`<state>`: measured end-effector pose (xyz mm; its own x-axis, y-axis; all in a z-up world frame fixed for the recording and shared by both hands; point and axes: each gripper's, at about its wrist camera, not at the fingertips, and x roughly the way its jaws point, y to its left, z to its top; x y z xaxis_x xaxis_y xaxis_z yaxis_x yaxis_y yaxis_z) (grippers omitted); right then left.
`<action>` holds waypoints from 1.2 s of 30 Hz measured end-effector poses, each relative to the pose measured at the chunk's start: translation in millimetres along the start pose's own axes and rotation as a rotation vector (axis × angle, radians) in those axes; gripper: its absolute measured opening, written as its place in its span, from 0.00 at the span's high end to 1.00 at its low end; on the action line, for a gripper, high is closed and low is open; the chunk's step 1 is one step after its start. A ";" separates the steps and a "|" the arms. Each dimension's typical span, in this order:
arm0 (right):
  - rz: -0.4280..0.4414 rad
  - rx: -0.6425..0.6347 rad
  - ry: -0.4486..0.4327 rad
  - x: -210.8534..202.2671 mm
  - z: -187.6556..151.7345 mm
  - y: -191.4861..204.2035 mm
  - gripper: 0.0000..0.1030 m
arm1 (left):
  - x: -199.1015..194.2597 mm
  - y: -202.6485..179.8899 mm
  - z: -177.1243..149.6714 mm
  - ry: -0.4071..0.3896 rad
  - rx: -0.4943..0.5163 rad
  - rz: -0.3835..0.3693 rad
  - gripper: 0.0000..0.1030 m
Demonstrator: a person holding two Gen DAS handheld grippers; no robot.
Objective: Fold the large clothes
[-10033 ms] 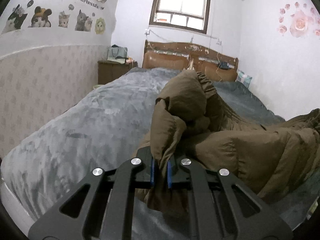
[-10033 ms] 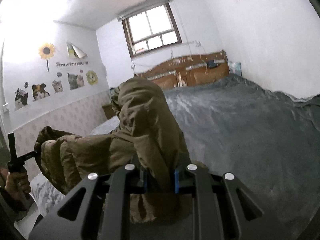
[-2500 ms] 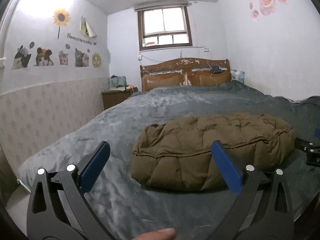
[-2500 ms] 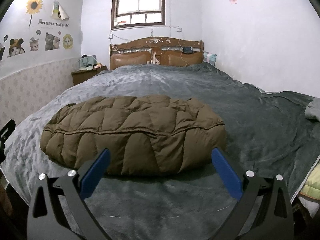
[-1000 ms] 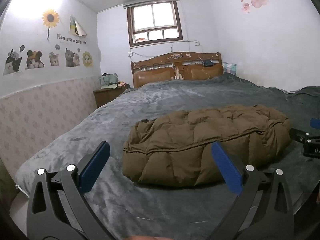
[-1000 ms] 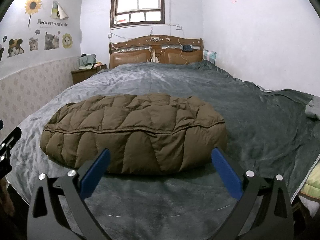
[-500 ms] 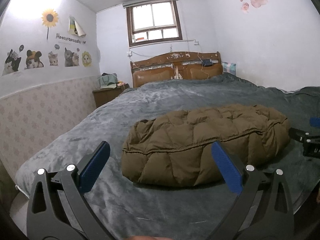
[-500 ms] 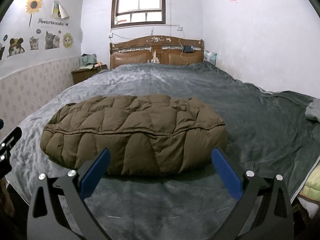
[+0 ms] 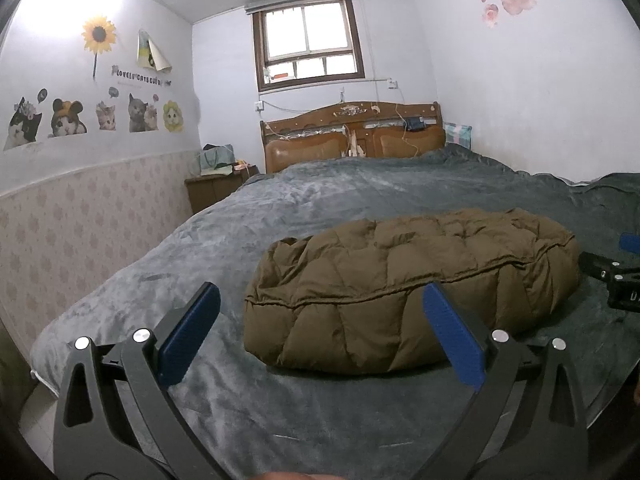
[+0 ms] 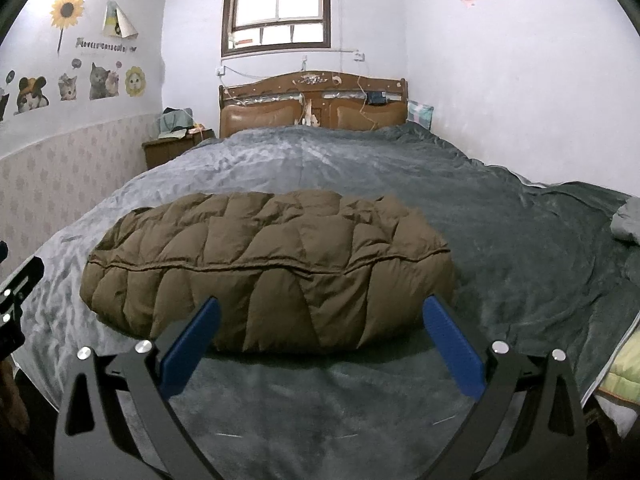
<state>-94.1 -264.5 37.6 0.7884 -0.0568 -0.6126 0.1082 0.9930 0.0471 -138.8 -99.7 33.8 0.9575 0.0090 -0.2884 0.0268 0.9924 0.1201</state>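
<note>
**Both claws spread wide, folded jacket lying free on the bed**

Left claw (image 9: 320, 332): fingers spread wide apart, blue pads (image 9: 188, 334) facing inward, nothing between them. The claw is held short of the jacket and does not touch it. The lower part of its frame is cut off by the picture's bottom edge. A pale sliver at the bottom edge of the left view may be a fingertip; too little shows to be sure.

Right claw (image 10: 318, 334): fingers likewise spread wide, holding nothing. From its own view the pads (image 10: 454, 350) stand in front of the jacket's near edge with a strip of blanket visible between. In the left view only a black piece and a blue tip of this claw show at the right border; the rest is cut off.

Jacket (image 10: 268, 264): brown, quilted, folded into a long puffy bundle lying crosswise on the bed near its foot. A seam runs along its front side. Sleeves, collar and fastening are folded away and cannot be made out.

Bed (image 10: 500, 240): covered by a grey plush blanket; wooden headboard (image 10: 312, 100) at the far end below a window (image 10: 278, 4). At the right edge a grey fabric lump and a yellowish quilted item are partly cut off and cannot be identified. A nightstand (image 9: 212, 190) carries items too small to tell.
</note>
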 end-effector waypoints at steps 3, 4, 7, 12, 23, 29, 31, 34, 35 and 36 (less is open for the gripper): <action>0.000 0.001 -0.003 0.5 1.4 0.0 0.02 | 1.4 2.0 1.7 -0.002 -0.008 0.000 0.03; 0.000 0.002 -0.003 1.0 1.5 0.3 0.02 | 2.0 2.8 1.4 -0.001 -0.009 0.001 0.03; 0.003 0.005 0.008 1.0 1.6 1.2 0.02 | 3.6 5.6 0.3 -0.002 -0.014 0.008 0.03; 0.004 0.004 0.008 0.7 1.0 1.7 0.02 | 5.8 7.1 -0.3 0.003 -0.014 0.010 0.03; 0.007 -0.001 0.013 2.6 0.1 0.6 0.02 | 7.6 9.9 0.3 0.003 -0.021 0.013 0.03; 0.005 0.000 0.011 2.9 0.2 1.0 0.02 | 7.2 9.5 -0.1 0.003 -0.019 0.008 0.03; 0.005 0.001 0.012 3.0 -0.1 0.4 0.02 | 7.1 10.3 0.1 0.003 -0.022 0.009 0.03; 0.005 -0.003 0.014 3.2 -0.4 0.4 0.02 | 7.6 10.2 -0.6 0.003 -0.021 0.010 0.03; 0.005 -0.002 0.015 3.1 0.0 0.5 0.02 | 7.6 10.4 -0.7 0.002 -0.021 0.011 0.03; 0.006 -0.001 0.017 3.4 0.2 -0.2 0.02 | 7.9 10.7 -0.6 0.003 -0.021 0.009 0.03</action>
<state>-91.3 -264.9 35.7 0.7787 -0.0495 -0.6255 0.1033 0.9934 0.0499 -131.1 -89.0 32.3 0.9568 0.0184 -0.2900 0.0120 0.9947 0.1025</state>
